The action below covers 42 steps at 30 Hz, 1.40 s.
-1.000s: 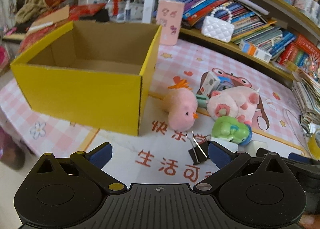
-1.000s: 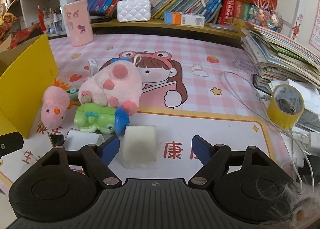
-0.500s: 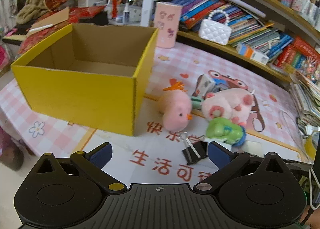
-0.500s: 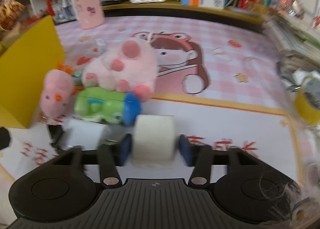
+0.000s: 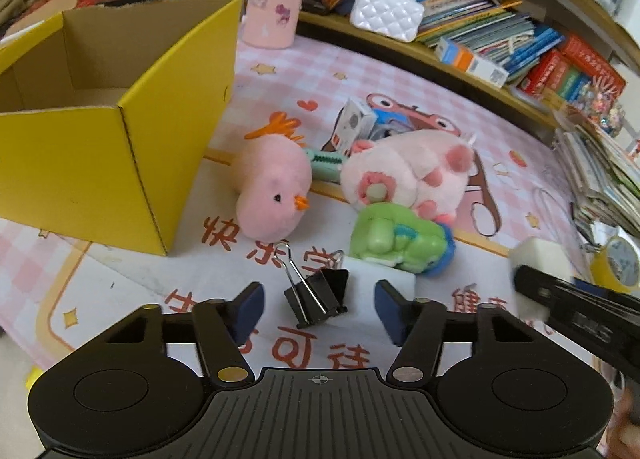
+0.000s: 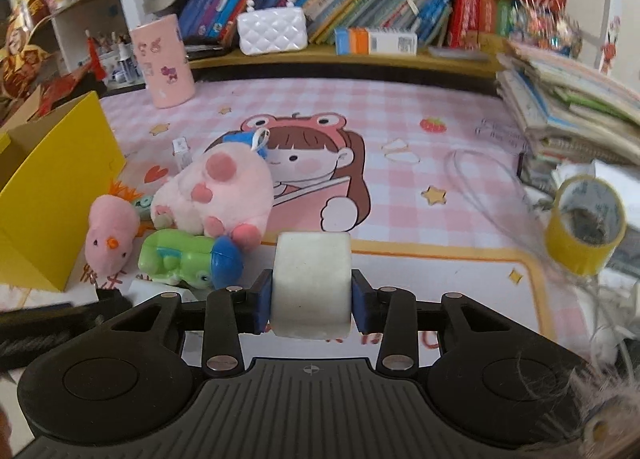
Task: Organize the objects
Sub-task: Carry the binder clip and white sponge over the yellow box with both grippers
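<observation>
A black binder clip lies on the mat between the blue pads of my left gripper. Its jaws are closing, and the pads stand clear of the clip on both sides. My right gripper is shut on a white foam block, held just above the mat; the same white foam block shows at the right of the left wrist view. An open yellow box stands to the left. Beside it lie a pink chick plush, a pink pig plush and a green toy.
A flat white block sits right behind the clip. A yellow tape roll and a loose cable lie at the right by stacked books. A pink cup and a white purse stand at the back under the bookshelf.
My left gripper has come forward and down over the binder clip and its jaws have narrowed around it. My right gripper has shut on the white foam block and raised it slightly.
</observation>
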Tool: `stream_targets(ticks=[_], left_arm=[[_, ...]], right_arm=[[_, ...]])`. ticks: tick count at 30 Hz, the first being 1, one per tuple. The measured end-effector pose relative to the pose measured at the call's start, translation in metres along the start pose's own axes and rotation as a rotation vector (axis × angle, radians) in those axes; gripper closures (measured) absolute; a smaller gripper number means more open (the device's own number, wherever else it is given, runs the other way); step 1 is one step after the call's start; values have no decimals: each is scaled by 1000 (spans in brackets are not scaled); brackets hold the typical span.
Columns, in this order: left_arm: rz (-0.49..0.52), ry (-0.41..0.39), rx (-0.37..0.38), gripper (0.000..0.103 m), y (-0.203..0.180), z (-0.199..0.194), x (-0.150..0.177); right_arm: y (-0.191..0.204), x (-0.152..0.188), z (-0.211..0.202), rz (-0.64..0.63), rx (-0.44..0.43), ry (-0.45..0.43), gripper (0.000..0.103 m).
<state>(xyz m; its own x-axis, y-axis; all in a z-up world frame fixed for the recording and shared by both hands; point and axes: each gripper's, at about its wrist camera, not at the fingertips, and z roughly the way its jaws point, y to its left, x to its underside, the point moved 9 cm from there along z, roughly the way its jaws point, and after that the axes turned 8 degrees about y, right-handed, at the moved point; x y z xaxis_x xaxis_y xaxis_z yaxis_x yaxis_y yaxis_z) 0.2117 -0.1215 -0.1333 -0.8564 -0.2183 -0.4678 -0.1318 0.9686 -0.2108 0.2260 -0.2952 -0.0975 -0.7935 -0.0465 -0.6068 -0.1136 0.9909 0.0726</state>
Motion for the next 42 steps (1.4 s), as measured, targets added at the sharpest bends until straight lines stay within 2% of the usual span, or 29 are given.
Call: stream_targets(ticks=[2,8,13,18,21,23,32,37,42], left_arm=[[-30,-3,-5,56,6,1,-1],[-32,-38,-59,62,20,-10,0],[-15,-26,-53,63,17,-3,1],[38,-5,-97,64,13,13,1],[87,-22,-137,71,11,17,0],[107,-32,-148,80,9,17,0],[134,-122,-116,81,8,-24,2],[137,-161,-96,81,17,-49,5],[127,-176,-80,81,42,-64,7]], right_arm=[[-1,-1,-2,-15,7,-10,67],[1,2,-1,-31,-8,2,67],[11,3,0,-64,-35,6,67],[15,4,-3,-94,-35,-7,67],[11,5,-5,-88,-25,-11,67],[9,5,-6,-78,-18,-11,67],[19,9,-7,-63,-46,4,67],[44,13,-11,-105,-75,1,67],[75,19,-15,-134,-86,8,67]])
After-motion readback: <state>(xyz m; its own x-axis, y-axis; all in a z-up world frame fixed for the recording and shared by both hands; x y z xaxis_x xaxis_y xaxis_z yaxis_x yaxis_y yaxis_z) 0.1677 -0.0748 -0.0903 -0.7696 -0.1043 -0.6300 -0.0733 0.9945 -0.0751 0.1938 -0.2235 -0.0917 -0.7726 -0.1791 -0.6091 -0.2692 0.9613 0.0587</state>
